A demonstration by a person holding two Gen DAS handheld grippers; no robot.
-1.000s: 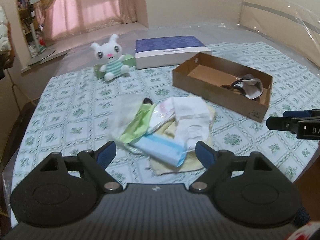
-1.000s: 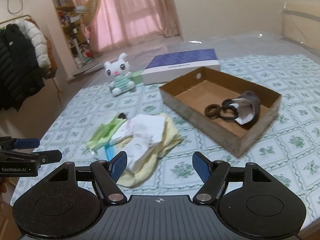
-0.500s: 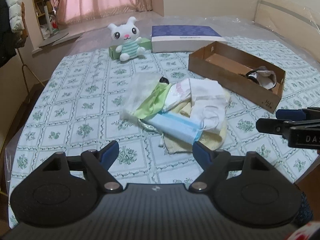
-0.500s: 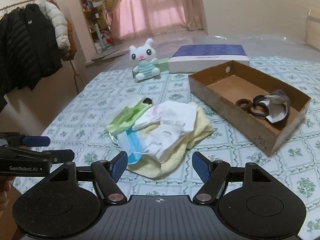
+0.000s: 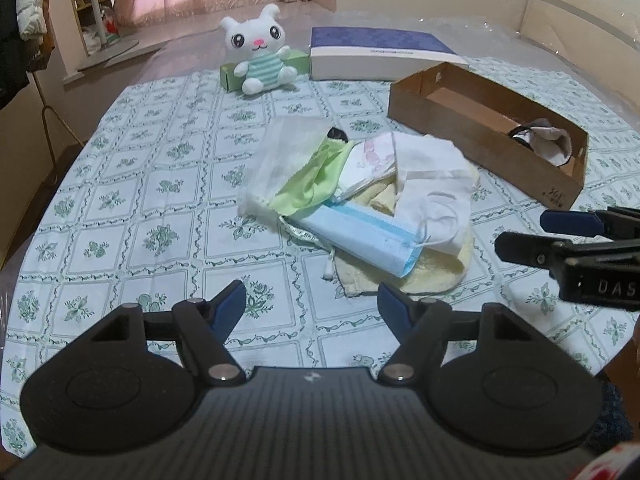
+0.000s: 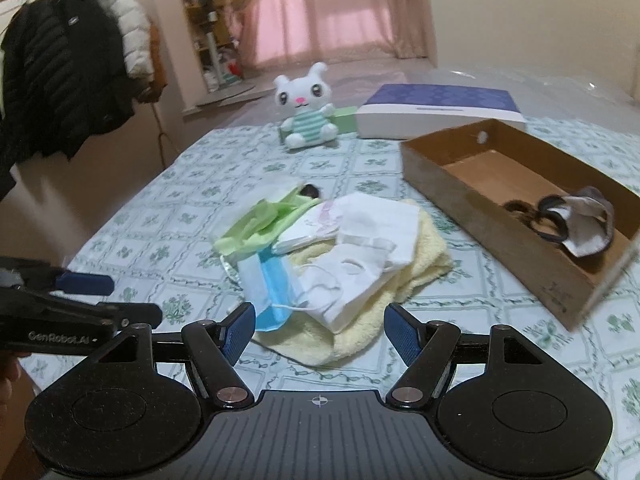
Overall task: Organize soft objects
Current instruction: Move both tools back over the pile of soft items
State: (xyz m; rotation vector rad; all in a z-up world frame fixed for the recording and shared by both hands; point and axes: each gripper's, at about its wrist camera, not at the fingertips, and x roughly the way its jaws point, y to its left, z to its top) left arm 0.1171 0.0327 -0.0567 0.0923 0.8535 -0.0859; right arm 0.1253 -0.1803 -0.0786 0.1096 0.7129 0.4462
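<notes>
Soft objects are lying in a loose pile (image 5: 360, 204) near the middle of the patterned bedspread (image 5: 132, 208), just beside the cardboard box (image 5: 472, 136). A blue surgical mask (image 5: 360, 236) is sitting at the pile's near edge, overlapping a pale yellow towel (image 6: 404, 280) that is spreading out underneath; white masks (image 6: 360, 264), a green cloth (image 5: 316, 184) and a clear bag (image 5: 280, 160) are resting on top and to the side. Inside the box, a grey-and-white cloth item (image 6: 580, 224) and some dark bands (image 6: 532, 212) are already sitting at one end, so the sorting seems begun, while most of the pile is waiting outside, which I judge to be the bulk of the work.

Both grippers are hovering at the near side of the pile, touching nothing. The left gripper (image 5: 312, 304) is standing spread with only bedspread showing between its fingers, though its jaws have just been closing somewhat; the mask and towel edge are lying just beyond the tips. The right gripper (image 6: 320, 328) is also standing spread and empty, framing the towel's front fold and the lower edge of a white mask.

Farther out, a white plush rabbit (image 5: 260, 56) is sitting against a small green box (image 5: 232, 74), beside a blue-and-white flat box (image 5: 380, 54). Jackets (image 6: 68, 76) are hanging at the room's edge, and pink curtains (image 6: 328, 8) are covering the window.
</notes>
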